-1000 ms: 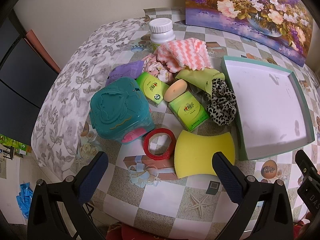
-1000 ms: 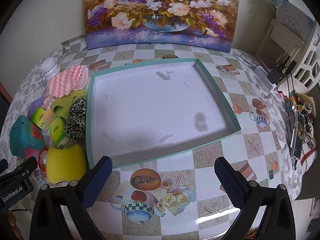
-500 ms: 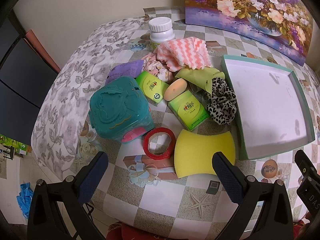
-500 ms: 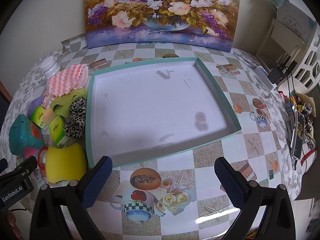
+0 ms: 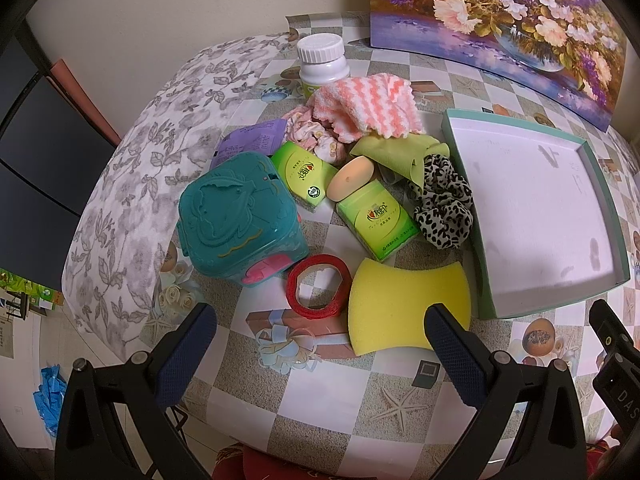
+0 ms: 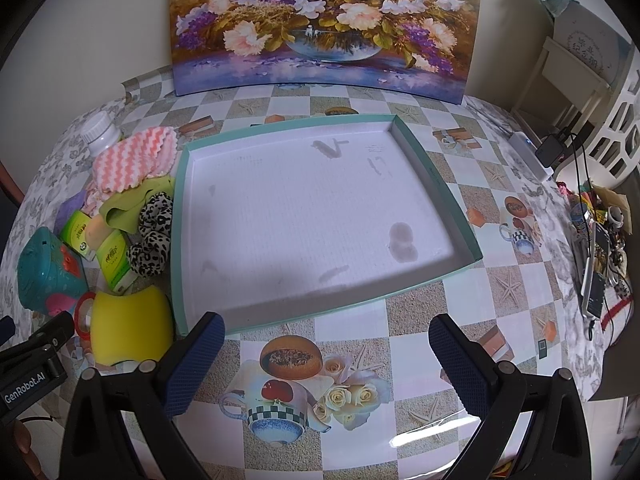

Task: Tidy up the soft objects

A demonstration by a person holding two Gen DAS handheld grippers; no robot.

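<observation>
Since both tools hang spread and empty, nothing is sorted yet, and I judge the step in hand to be the first pick. My left gripper (image 5: 320, 336) has its jaws wide apart over the tablecloth at the bottom of its frame, with the yellow sponge (image 5: 408, 308) just ahead, its near edge partly behind the right-hand finger. My right gripper (image 6: 324, 356) is likewise released, low centre in its view, facing the teal tray (image 6: 182, 240), whose white floor is bare.

The soft things sit in a heap left of the tray: the sponge nearest, then the leopard scrunchie (image 5: 442, 208) touching the tray wall, the pink striped cloth (image 5: 366, 108) at upper centre, and a green cloth (image 5: 394, 152) under it.

I would take the sponge first, since it lies flat and is closest. I'd centre the fingers across its narrow waist and squeeze only until it dents, because foam may spring out of a hard pinch. The red tape ring (image 5: 318, 286) touches its left edge, so I'd lift straight up to avoid dragging it. The teal toy box (image 5: 240, 224) and white bottle (image 5: 323, 62) look rigid; I'd leave them.
</observation>
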